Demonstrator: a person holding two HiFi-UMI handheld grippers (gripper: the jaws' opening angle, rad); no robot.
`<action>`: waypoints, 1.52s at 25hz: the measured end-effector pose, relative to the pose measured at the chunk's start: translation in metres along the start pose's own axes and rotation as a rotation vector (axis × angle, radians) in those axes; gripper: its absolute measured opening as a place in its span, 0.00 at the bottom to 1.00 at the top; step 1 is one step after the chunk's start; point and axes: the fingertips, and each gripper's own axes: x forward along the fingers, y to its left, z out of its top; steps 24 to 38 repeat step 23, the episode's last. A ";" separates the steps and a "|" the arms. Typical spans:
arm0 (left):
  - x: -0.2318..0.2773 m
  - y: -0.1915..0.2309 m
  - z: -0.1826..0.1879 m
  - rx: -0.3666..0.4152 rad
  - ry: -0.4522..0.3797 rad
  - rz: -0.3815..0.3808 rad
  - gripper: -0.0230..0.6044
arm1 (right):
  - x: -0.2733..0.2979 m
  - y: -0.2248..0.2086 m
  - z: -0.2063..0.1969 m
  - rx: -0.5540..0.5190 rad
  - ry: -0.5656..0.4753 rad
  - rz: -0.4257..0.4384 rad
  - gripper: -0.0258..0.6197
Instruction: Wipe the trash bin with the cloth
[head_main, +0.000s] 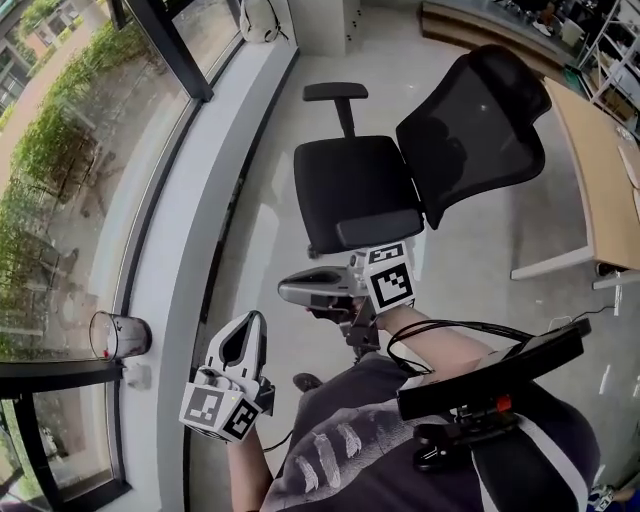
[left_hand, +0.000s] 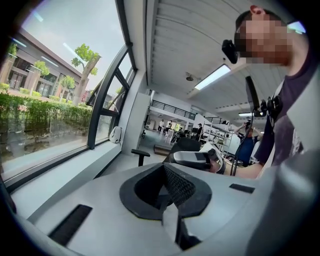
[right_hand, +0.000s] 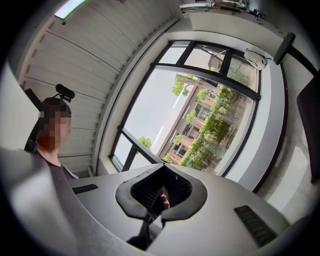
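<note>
A small clear container (head_main: 118, 335) with a red mark on its side stands on the window ledge at the left; I cannot tell whether it is the trash bin. No cloth shows in any view. My left gripper (head_main: 249, 330) is held low near my body, pointing up along the floor, to the right of that container; its jaws are shut and empty (left_hand: 169, 195). My right gripper (head_main: 287, 291) points left just in front of the chair seat, also shut with nothing held (right_hand: 160, 199). It shows in the left gripper view as a grey body (left_hand: 196, 159).
A black office chair (head_main: 355, 190) with a mesh back (head_main: 470, 130) stands straight ahead. The grey window ledge (head_main: 190, 230) and tall glazing (head_main: 70, 170) run along the left. A wooden desk (head_main: 600, 180) is at the right. A black device (head_main: 495, 370) hangs at my chest.
</note>
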 end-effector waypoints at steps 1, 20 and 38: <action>0.003 -0.001 0.001 0.007 0.006 -0.008 0.03 | -0.001 -0.001 0.002 -0.005 -0.006 -0.006 0.04; 0.045 -0.008 0.005 -0.030 -0.018 -0.464 0.03 | -0.021 0.011 0.004 -0.147 -0.145 -0.359 0.04; 0.052 -0.025 -0.002 -0.031 0.010 -0.504 0.03 | -0.044 0.012 0.003 -0.125 -0.204 -0.395 0.04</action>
